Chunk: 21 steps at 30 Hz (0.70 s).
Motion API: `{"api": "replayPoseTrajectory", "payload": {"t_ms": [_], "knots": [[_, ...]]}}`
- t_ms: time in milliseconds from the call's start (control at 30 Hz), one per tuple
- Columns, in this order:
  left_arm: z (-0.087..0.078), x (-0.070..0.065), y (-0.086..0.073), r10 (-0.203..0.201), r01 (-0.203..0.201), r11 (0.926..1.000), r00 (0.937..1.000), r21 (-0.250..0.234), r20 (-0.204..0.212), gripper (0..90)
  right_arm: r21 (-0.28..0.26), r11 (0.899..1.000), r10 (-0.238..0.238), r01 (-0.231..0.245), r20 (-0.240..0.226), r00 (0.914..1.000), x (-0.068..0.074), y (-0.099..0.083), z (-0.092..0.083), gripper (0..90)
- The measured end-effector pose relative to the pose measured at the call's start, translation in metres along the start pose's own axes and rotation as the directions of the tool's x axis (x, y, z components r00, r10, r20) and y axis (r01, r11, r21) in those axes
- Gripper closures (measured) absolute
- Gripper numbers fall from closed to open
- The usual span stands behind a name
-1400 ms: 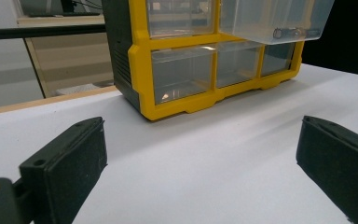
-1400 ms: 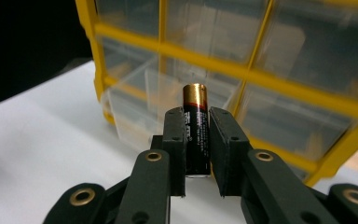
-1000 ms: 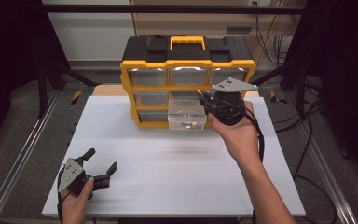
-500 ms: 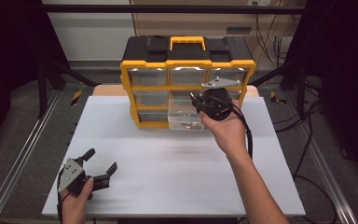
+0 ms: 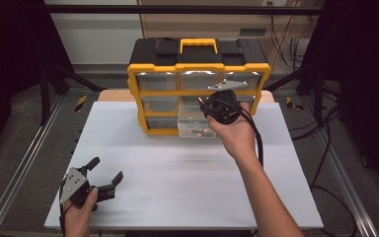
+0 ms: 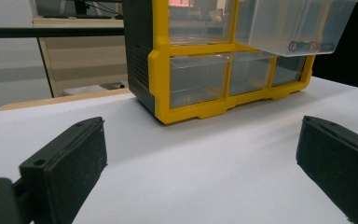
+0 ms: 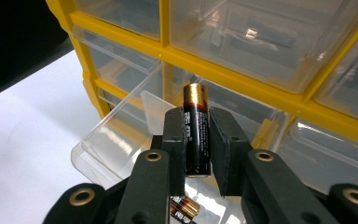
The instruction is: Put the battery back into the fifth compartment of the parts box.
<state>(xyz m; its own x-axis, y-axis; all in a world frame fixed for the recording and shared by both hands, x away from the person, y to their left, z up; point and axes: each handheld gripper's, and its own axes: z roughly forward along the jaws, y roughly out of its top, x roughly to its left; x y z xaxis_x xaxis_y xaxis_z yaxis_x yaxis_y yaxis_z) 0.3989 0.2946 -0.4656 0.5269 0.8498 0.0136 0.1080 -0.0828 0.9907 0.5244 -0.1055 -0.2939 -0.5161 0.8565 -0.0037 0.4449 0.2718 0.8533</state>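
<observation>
A yellow and black drawer organizer [image 5: 197, 69] stands at the back of the white table [image 5: 177, 187]. One clear drawer [image 5: 195, 128] in its lower middle is pulled out. My right gripper [image 5: 208, 106] hovers just above that drawer, shut on a black and copper battery [image 7: 196, 130] that stands upright between the jaws. Another battery [image 7: 182, 207] lies in the drawer [image 7: 116, 140] below. My left gripper [image 5: 106, 169] rests at the table's front left, open and holding nothing. In the left gripper view the organizer [image 6: 191, 70] and the open drawer [image 6: 298, 23] with batteries [image 6: 307, 45] are ahead.
The other clear drawers [image 5: 157, 81] of the organizer are closed. Metal rails [image 5: 24, 163] run along both sides of the table, with dark stands and cables [image 5: 321, 128] beyond. Bare white table lies between the two grippers.
My right gripper has shifted a little to the left with the battery and now sits over the open drawer. The left gripper has stayed still.
</observation>
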Motion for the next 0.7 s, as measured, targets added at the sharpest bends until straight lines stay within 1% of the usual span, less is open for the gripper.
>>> {"api": "replayPoseTrajectory", "payload": {"t_ms": [200,333,467,500,533,600,633,700], "knots": [[0.0,0.0,0.0,0.004,-0.004,1.0,1.0,-0.001,-0.002,1.6,0.024,1.0,-0.015,0.015,-0.002,0.9999,0.002,0.002,0.005,76.7],[0.0,-0.001,0.001,0.003,-0.003,1.0,1.0,-0.003,-0.001,1.7,0.032,0.999,-0.027,0.027,0.004,0.9996,0.004,0.005,0.005,76.7],[-0.001,0.0,0.001,-0.003,0.003,1.0,1.0,-0.006,-0.002,1.6,0.039,0.999,-0.023,0.023,0.011,0.9997,0.004,0.007,0.006,76.7],[-0.001,0.0,0.001,-0.004,0.004,1.0,1.0,-0.007,-0.002,1.6,0.035,0.999,-0.019,0.018,0.012,0.9998,0.003,0.007,0.006,75.3],[-0.001,0.0,0.001,-0.005,0.005,0.9999,1.0,-0.009,-0.002,1.6,0.021,1.0,-0.008,0.008,0.01,0.9999,0.002,0.007,0.005,70.1],[-0.001,-0.001,0.002,-0.005,0.005,0.9999,1.0,-0.009,0.0,1.7,-0.016,0.999,0.036,-0.036,-0.014,0.9993,0.001,0.007,0.0,64.1],[0.0,-0.001,0.002,-0.004,0.004,0.9999,1.0,-0.009,0.001,1.7,-0.031,0.999,0.038,-0.039,-0.022,0.999,0.002,0.006,-0.004,61.1],[0.001,-0.003,0.002,-0.001,0.001,1.0,1.0,-0.008,0.004,1.6,-0.052,0.999,0.009,-0.009,-0.008,0.9999,0.005,0.006,-0.012,51.2]]}}
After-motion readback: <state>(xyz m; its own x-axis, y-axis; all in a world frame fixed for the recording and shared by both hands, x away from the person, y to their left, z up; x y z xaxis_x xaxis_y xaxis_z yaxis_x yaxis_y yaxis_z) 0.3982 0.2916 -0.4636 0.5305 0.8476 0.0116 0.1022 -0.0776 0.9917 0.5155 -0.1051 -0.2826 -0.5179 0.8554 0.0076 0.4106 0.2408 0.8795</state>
